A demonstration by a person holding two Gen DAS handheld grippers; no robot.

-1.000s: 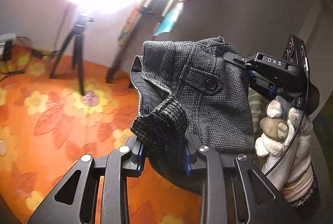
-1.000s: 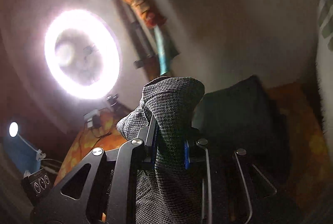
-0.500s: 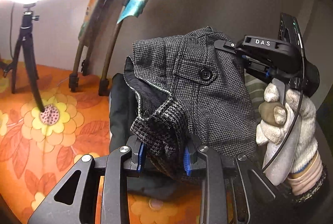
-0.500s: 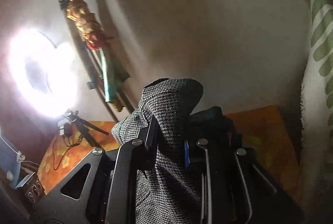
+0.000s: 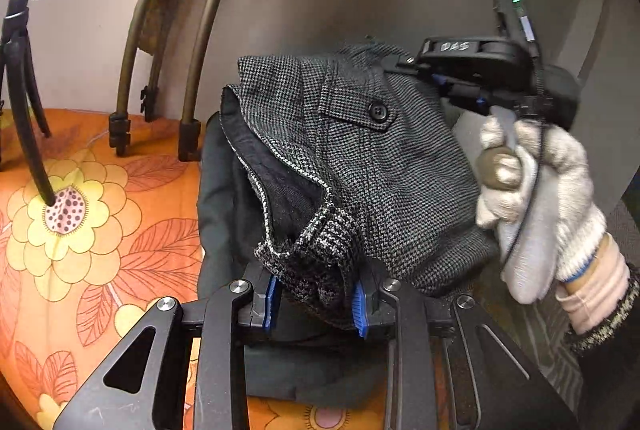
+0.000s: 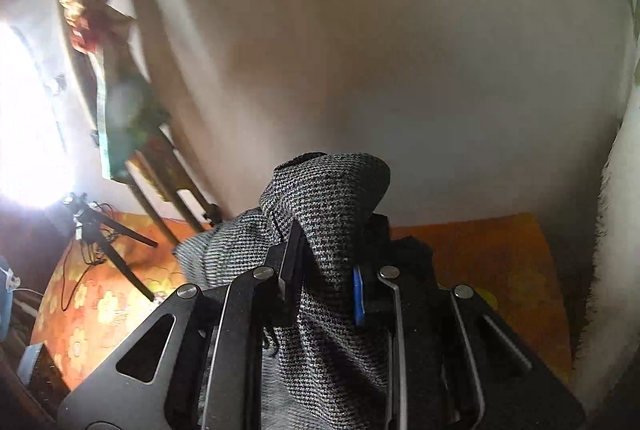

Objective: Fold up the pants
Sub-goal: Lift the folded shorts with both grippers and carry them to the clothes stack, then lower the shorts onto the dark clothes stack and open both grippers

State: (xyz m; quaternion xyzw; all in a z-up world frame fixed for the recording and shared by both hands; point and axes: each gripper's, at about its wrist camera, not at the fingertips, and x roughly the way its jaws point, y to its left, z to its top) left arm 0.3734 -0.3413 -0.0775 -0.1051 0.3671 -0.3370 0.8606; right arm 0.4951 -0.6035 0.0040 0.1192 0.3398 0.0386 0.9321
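Pants: grey houndstooth pants held up in the air above an orange flowered cloth, waistband bunched, a buttoned pocket flap facing the left camera.
Left gripper: jaws clamped on a thick wad of waistband.
Right gripper: jaws clamped on another part of the fabric, held by a gloved hand.
Beneath: a dark garment lies on the cloth under the pants.
Risk: the two grips sit close, so the fabric may stay bunched and fold crooked; the thick wad could slip from the left grip if pulled hard.
Writing: "DAS" on the right gripper's body; nothing else readable.
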